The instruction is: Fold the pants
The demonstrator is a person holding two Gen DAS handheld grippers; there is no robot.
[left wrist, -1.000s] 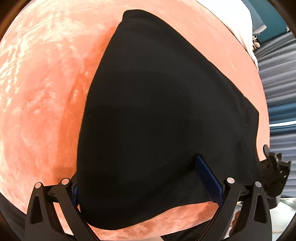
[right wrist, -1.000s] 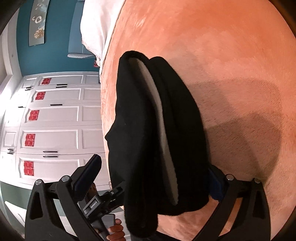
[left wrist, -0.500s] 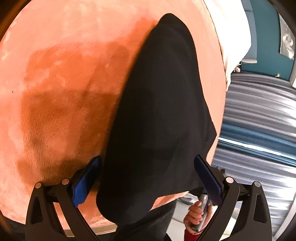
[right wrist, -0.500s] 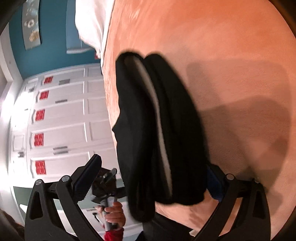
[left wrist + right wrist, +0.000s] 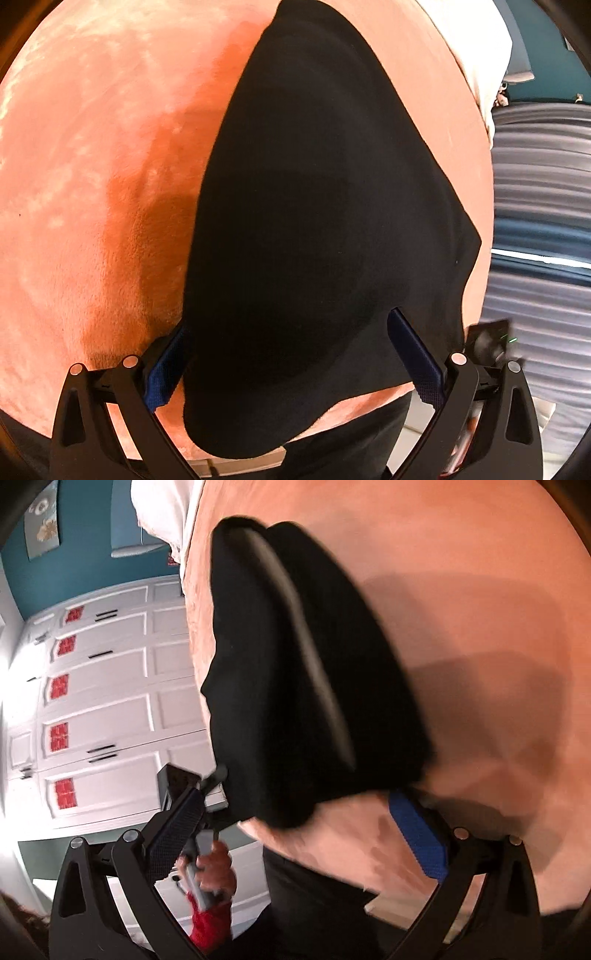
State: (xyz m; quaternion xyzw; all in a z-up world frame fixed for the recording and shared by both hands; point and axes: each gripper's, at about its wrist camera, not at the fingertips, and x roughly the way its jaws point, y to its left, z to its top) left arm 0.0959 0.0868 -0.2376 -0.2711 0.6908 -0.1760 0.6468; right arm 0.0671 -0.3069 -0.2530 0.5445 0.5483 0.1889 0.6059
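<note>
The black pants (image 5: 314, 221) lie folded on an orange plush bedspread (image 5: 92, 147). In the left wrist view they fill the middle, and their near edge lies between the wide-apart blue-padded fingers of my left gripper (image 5: 291, 365), which is open and grips nothing. In the right wrist view the folded pants (image 5: 295, 686) show stacked layers with a pale strip between them. My right gripper (image 5: 299, 834) is open and empty just short of their near end. The other hand-held gripper (image 5: 195, 805) shows beyond the bed's edge.
A white pillow or sheet (image 5: 166, 513) lies at the far end of the bed (image 5: 461, 627). White panelled wardrobe doors (image 5: 103, 709) with red labels stand beside the bed under a teal wall (image 5: 85, 554). Grey striped curtains (image 5: 543, 206) are on the other side.
Both grippers have stayed open. The right gripper has drawn back from the pants, so their near end now lies ahead of its fingers. The left view has swung and the pants sit between its fingers again.
</note>
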